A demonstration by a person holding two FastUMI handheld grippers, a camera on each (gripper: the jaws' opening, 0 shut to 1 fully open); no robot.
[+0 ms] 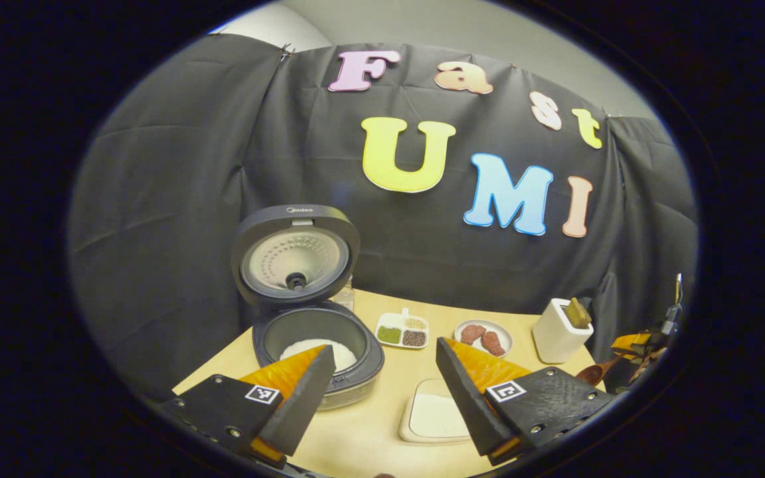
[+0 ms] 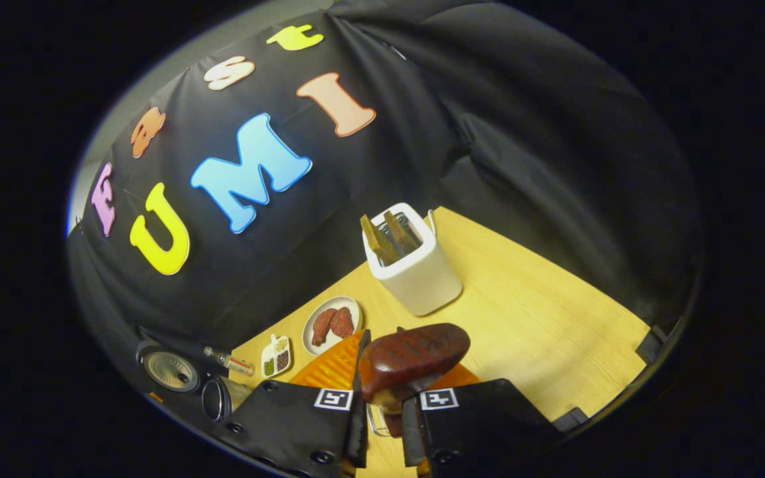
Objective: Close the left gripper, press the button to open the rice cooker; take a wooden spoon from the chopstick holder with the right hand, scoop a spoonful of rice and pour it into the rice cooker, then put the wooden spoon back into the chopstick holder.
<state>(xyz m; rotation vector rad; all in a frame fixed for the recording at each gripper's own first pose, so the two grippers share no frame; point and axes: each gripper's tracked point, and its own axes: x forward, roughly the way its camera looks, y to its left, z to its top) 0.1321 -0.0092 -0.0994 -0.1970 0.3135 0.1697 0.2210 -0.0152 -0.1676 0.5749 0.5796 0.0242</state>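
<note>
Right gripper view shows my right tool (image 2: 382, 405) clamped on the wooden spoon (image 2: 412, 362), bound for the chopstick holder (image 2: 416, 272); left tool (image 1: 379, 392) gapes idle by the lid-up rice cooker (image 1: 309, 318).

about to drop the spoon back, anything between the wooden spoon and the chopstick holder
Nothing visible. In the right gripper view the right gripper holds the wooden spoon, and only bare table lies between it and the chopstick holder. Utensils already stand in the holder's open top.

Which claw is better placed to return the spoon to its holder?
Right: the right claw is shut on the brown wooden spoon, near the white box-shaped chopstick holder; the left claw is open and empty.
</note>
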